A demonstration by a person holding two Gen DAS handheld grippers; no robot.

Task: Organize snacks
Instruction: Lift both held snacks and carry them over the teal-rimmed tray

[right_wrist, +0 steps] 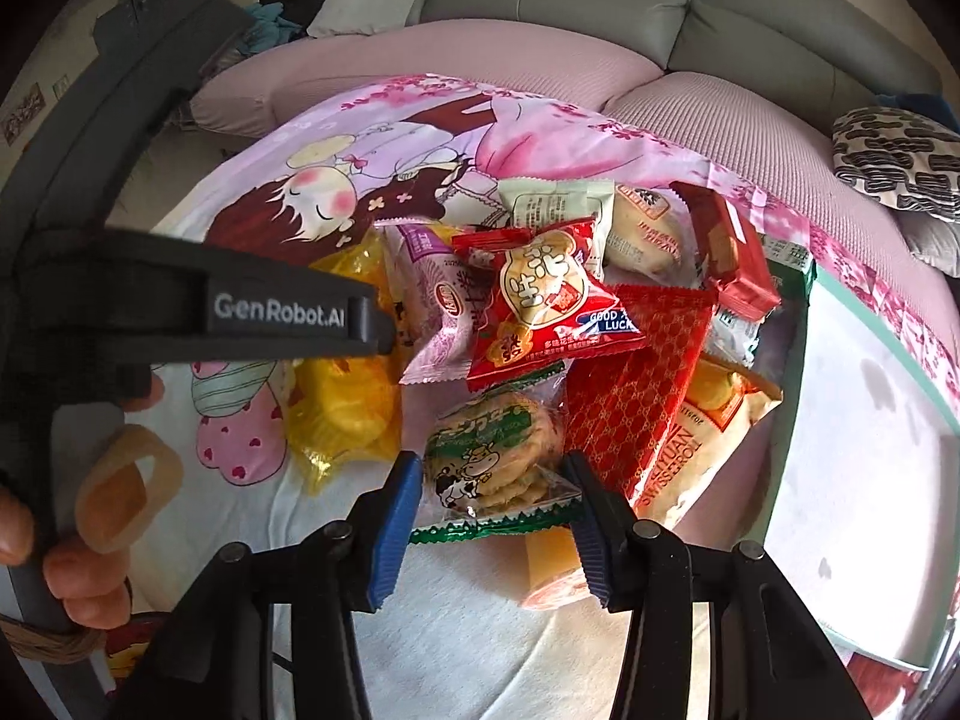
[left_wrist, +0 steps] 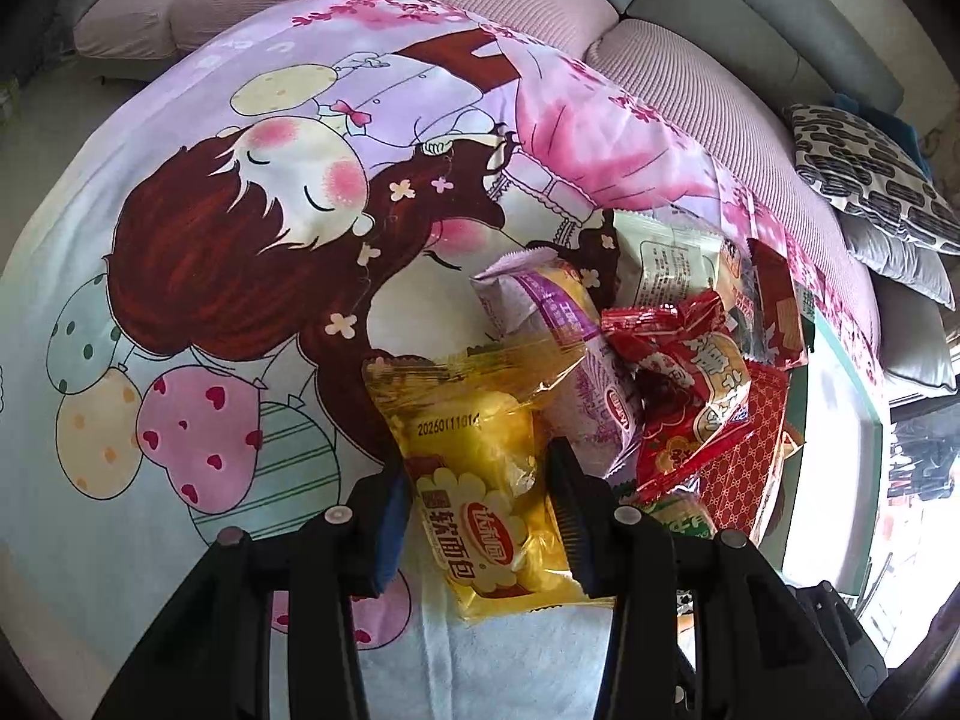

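Note:
A pile of snack packets lies on a cartoon-print cloth [left_wrist: 180,276]. In the left wrist view my left gripper [left_wrist: 477,468] has its jaws closed against the sides of a yellow soft-bread packet [left_wrist: 480,468]. A purple packet [left_wrist: 558,348] and a red rice-cracker packet [left_wrist: 690,396] lie just beyond it. In the right wrist view my right gripper [right_wrist: 492,480] straddles a clear green-edged cracker packet [right_wrist: 492,456], jaws at its sides. The left gripper's body [right_wrist: 276,312] crosses that view at the left, over the yellow packet [right_wrist: 348,414].
A red patterned packet [right_wrist: 636,384], a Swiss-roll packet [right_wrist: 702,450], a red wafer box [right_wrist: 726,246] and a pale green packet [right_wrist: 552,204] lie in the pile. A white tray with a green rim [right_wrist: 882,324] sits at the right. A sofa [right_wrist: 600,0] with a patterned cushion [right_wrist: 894,162] stands behind.

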